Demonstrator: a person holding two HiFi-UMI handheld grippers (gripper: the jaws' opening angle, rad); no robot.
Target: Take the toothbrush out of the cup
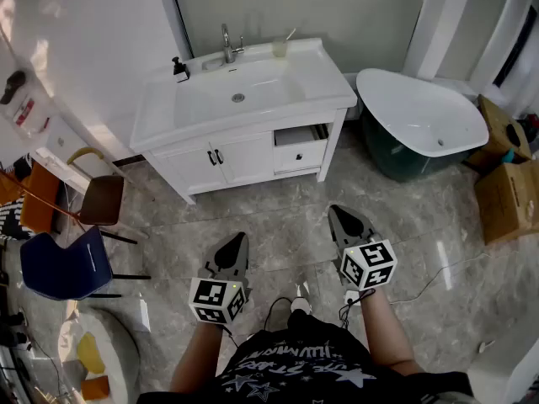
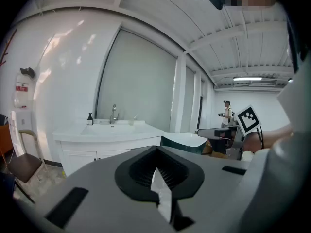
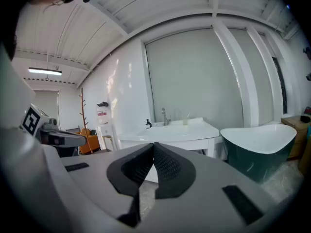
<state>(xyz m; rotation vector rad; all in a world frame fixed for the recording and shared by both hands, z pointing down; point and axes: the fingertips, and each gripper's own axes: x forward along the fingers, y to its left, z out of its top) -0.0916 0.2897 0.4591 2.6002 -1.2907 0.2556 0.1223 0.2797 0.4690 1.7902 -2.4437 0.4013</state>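
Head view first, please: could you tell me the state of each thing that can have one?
cup: upright on the counter.
toothbrush: in the cup, leaning.
drawer: partly pulled out.
cabinet doors: shut.
left tool: shut, empty.
right tool: shut, empty.
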